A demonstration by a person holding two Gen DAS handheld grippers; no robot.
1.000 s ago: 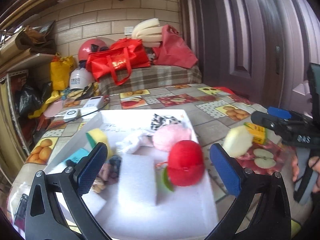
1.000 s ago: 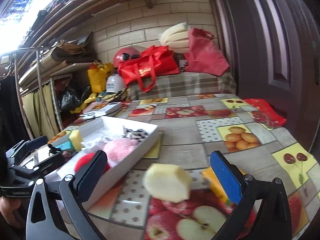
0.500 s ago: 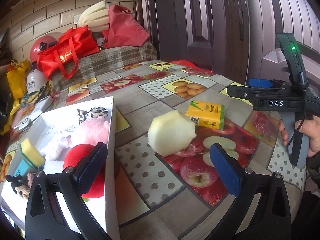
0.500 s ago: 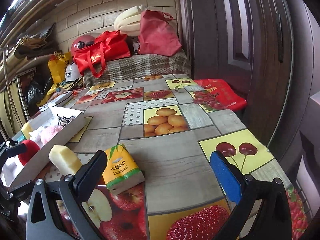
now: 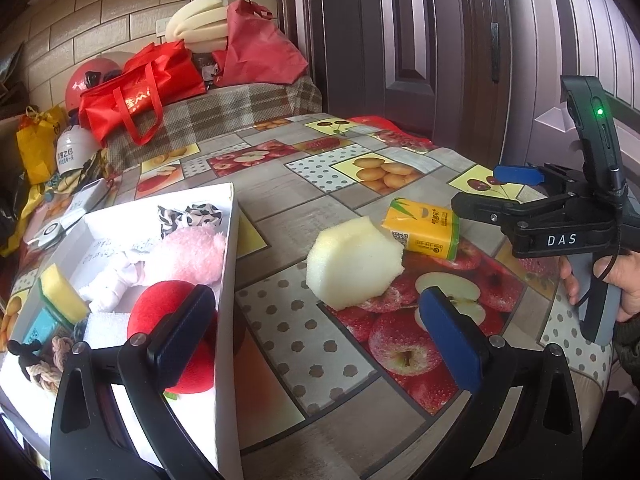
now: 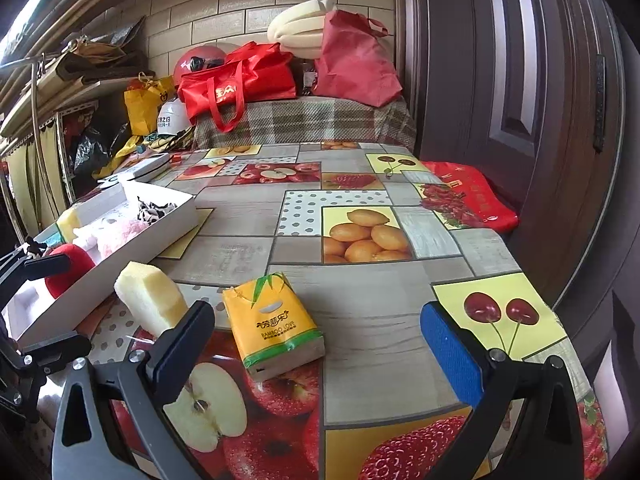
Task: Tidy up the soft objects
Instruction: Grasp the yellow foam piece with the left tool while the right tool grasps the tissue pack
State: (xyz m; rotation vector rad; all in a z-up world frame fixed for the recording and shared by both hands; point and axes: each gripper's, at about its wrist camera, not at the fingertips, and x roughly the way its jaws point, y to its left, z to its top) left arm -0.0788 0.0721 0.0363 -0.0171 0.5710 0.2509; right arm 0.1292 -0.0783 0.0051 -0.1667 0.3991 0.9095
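Note:
A pale yellow foam sponge (image 5: 354,264) lies on the fruit-print tablecloth, beside a yellow tissue pack (image 5: 420,227). My left gripper (image 5: 316,334) is open and empty, just short of the sponge. A white box (image 5: 226,280) on the left holds a red plush (image 5: 168,314), a pink fluffy toy (image 5: 188,254), a yellow sponge (image 5: 60,294) and other soft things. My right gripper (image 6: 316,346) is open and empty, with the tissue pack (image 6: 272,322) between its fingers and the sponge (image 6: 150,300) to its left. It shows at the right of the left wrist view (image 5: 492,190).
Red bags (image 6: 240,80), a helmet (image 6: 196,60) and foam rolls (image 6: 298,30) sit on a plaid-covered surface behind the table. A dark door (image 6: 520,80) stands to the right. A red cloth (image 6: 468,200) lies at the table's right edge. The table rim curves close on the right.
The left gripper swung right from over the box to face the sponge. The right gripper turned right and now frames the tissue pack. The sponge has not moved on the table.

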